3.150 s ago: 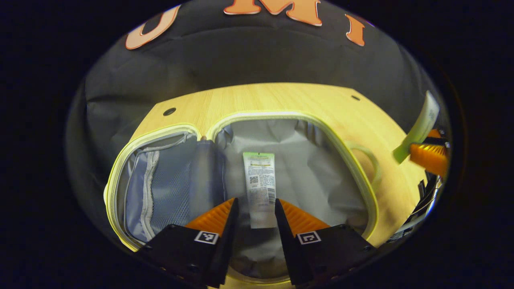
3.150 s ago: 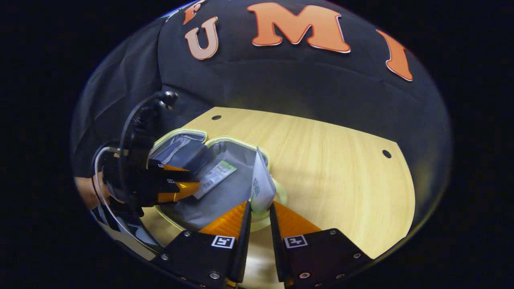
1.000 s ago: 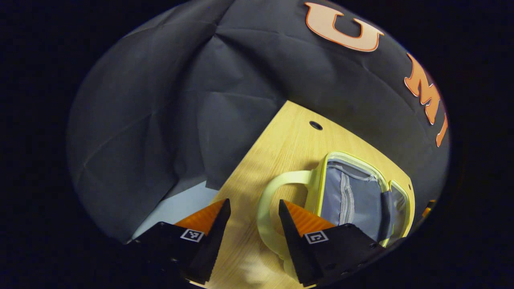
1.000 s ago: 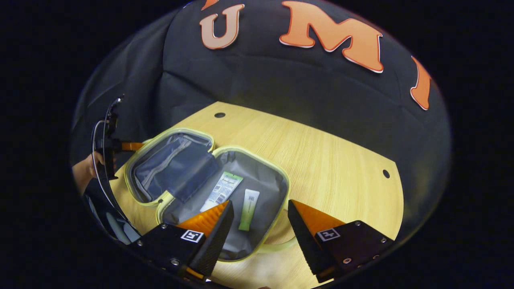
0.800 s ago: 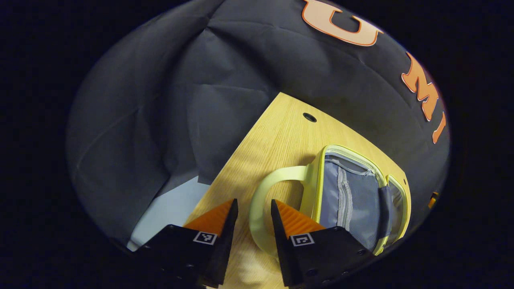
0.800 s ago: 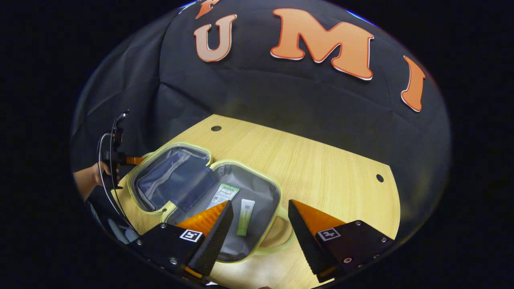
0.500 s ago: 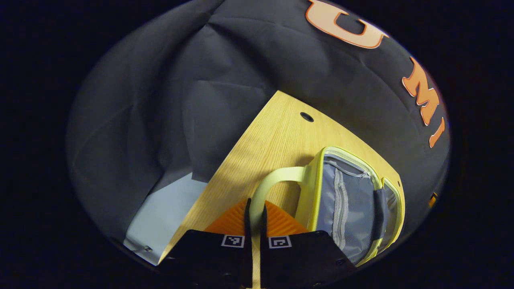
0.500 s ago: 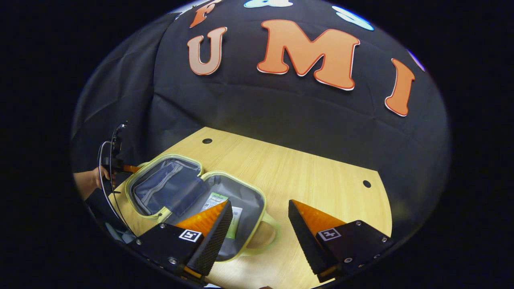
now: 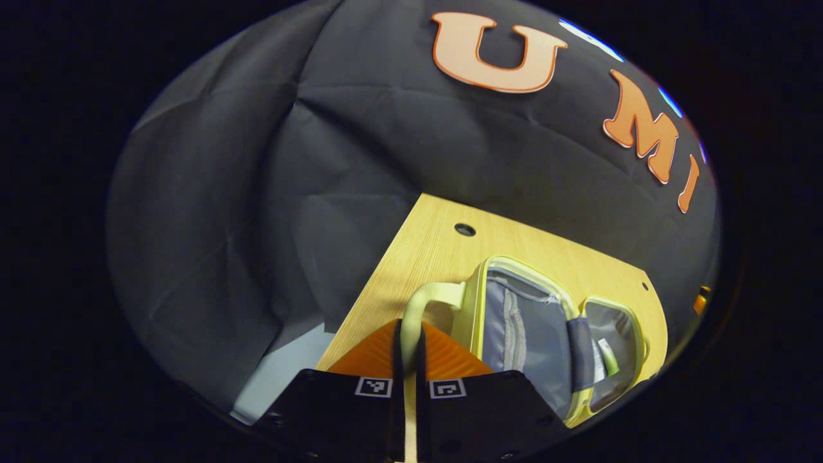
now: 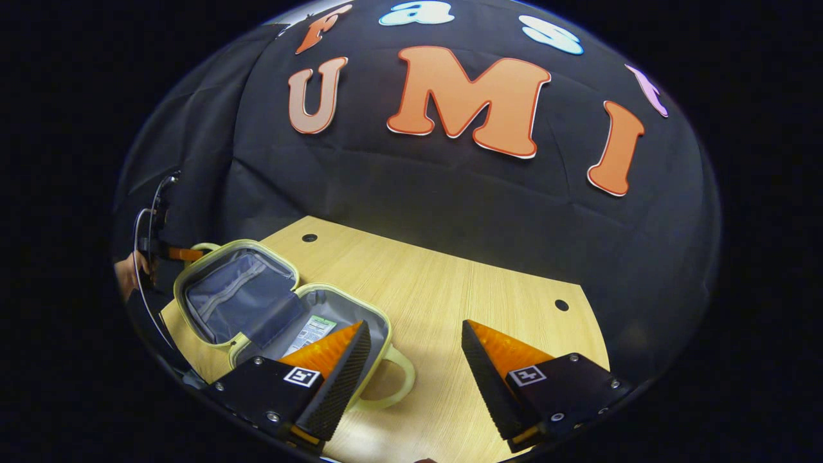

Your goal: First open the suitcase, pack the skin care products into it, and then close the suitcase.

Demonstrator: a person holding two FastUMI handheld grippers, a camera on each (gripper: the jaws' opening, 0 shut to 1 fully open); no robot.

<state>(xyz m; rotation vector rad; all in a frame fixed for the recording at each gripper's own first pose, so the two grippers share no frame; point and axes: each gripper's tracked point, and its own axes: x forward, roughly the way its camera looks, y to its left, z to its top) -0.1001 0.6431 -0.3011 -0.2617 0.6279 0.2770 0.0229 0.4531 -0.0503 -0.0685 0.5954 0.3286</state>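
Now the suitcase [image 10: 257,308] lies open flat on the bench [image 10: 463,308], and it serves as the landmark. The left tool [image 9: 407,350] is clamped tight on the pale handle [image 9: 421,302] at the suitcase's lid side; the lid [image 9: 521,328] looks slightly raised. The right tool [image 10: 411,350] hangs wide apart and empty just beside the other handle [image 10: 392,379], on the base side. Two skin care tubes [image 10: 308,331] lie inside the base half. Likely trouble: swinging the lid by the soft handle could drag the whole suitcase across the bench, since nothing pins the base. A tube could also catch in the closing seam.
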